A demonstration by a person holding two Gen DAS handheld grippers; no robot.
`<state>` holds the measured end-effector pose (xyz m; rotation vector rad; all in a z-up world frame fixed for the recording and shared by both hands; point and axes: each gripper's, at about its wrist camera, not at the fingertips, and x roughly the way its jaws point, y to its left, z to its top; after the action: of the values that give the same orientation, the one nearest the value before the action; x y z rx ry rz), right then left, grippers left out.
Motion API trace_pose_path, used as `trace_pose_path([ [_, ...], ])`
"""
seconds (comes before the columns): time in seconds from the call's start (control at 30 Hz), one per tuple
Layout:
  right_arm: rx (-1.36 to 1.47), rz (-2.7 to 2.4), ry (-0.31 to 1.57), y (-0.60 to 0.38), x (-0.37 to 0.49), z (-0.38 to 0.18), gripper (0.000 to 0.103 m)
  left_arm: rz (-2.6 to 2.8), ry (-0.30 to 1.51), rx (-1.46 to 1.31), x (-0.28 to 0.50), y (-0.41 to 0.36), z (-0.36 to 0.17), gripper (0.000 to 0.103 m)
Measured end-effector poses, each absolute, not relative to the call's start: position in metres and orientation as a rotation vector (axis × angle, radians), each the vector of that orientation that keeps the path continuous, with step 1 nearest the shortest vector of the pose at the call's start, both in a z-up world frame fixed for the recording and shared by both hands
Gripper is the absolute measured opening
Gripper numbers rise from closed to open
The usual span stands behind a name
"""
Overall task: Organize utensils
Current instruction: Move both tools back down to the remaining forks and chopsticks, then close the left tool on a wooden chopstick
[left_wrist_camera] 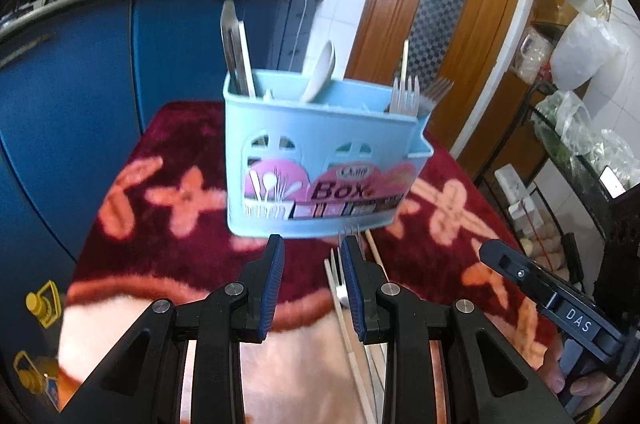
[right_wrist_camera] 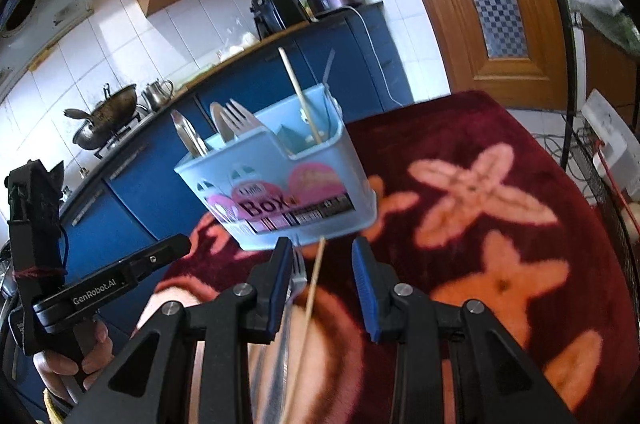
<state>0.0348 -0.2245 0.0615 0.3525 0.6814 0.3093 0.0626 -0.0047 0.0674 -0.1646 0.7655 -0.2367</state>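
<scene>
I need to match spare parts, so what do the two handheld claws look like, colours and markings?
Both match: black angular plastic linkages with silver round pivot pins and blue ribbed finger pads. The left claw reads "GenRobot.AI" in white on its body in the right wrist view, with red thread wound around its black mount. The right claw reads "DAS" in the left wrist view. Bare fingers grip both handles.

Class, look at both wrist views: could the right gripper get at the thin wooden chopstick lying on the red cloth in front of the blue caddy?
Probably yes. The right gripper is open, and the thin wooden chopstick lies between its fingers on the red floral cloth, nothing covering it. A metal fork lies close beside it and may get pinched too.
</scene>
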Motion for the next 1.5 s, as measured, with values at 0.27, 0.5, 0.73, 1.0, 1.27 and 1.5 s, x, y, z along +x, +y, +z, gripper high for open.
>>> trace_pose_path([
  [0.27,0.364,0.288,0.742,-0.231,0.036,0.043,0.034,-0.253,0.864,-0.172,0.071,-0.015,0.040,0.030],
  [0.5,0.373,0.277,0.769,-0.235,0.036,0.032,0.034,-0.257,0.941,-0.157,0.075,-0.029,0.019,0.030],
  [0.73,0.396,0.273,0.786,-0.242,0.036,0.025,0.034,-0.259,0.994,-0.153,0.078,-0.039,0.003,0.030],
  [1.0,0.428,0.269,0.797,-0.252,0.036,0.017,0.034,-0.247,1.006,-0.133,0.082,-0.048,-0.004,0.030],
  [1.27,0.450,0.267,0.808,-0.258,0.036,0.012,0.034,-0.245,1.004,-0.157,0.087,-0.044,-0.006,0.030],
  [1.5,0.462,0.266,0.808,-0.261,0.037,0.010,0.034,-0.247,1.002,-0.166,0.085,-0.043,-0.007,0.030],
])
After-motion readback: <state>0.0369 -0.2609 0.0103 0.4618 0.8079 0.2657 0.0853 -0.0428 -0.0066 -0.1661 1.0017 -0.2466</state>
